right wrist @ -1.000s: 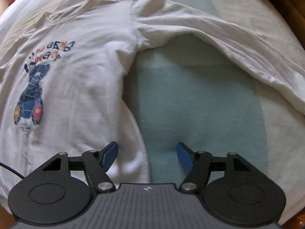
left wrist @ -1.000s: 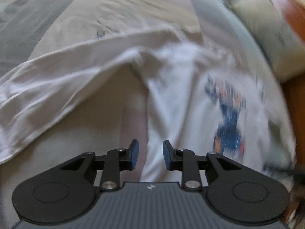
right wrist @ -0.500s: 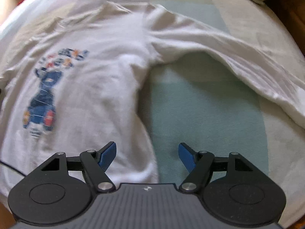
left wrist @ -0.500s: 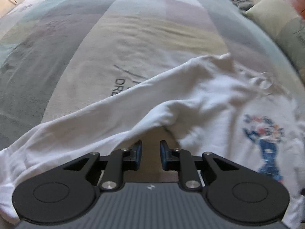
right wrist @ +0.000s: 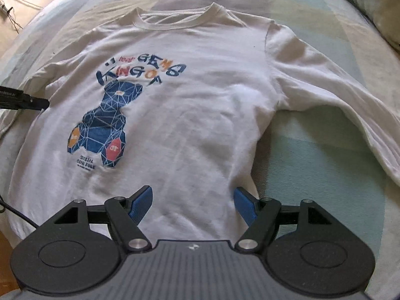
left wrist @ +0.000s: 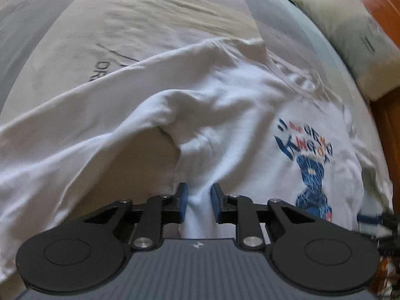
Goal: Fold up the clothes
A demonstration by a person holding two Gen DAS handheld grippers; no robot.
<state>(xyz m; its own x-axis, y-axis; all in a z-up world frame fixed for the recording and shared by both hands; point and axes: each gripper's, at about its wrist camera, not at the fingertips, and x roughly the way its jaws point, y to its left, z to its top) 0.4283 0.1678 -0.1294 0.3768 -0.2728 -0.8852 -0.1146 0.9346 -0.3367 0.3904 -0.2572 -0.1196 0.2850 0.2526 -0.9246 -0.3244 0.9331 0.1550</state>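
A white long-sleeved shirt (right wrist: 200,115) with a blue bear print (right wrist: 107,122) lies face up and spread out on the bed. My right gripper (right wrist: 192,203) is open wide, hovering over the shirt's lower part near its right side edge, with nothing between its fingers. In the left wrist view the same shirt (left wrist: 237,115) shows its left sleeve (left wrist: 62,155) stretching away to the left. My left gripper (left wrist: 199,201) is shut on a pinch of the shirt's side fabric just below the armpit.
The striped bed sheet (right wrist: 325,175) lies under everything. A pillow (left wrist: 350,40) rests at the right against a wooden bed frame (left wrist: 390,130). Another pillow (right wrist: 375,2) sits at the top right. A black device with a cable (right wrist: 22,98) reaches in at the left edge.
My left gripper has shifted right from the bare sheet onto the shirt's side, and fabric now sits between its fingers. My right gripper has moved left over the shirt's body, still open.
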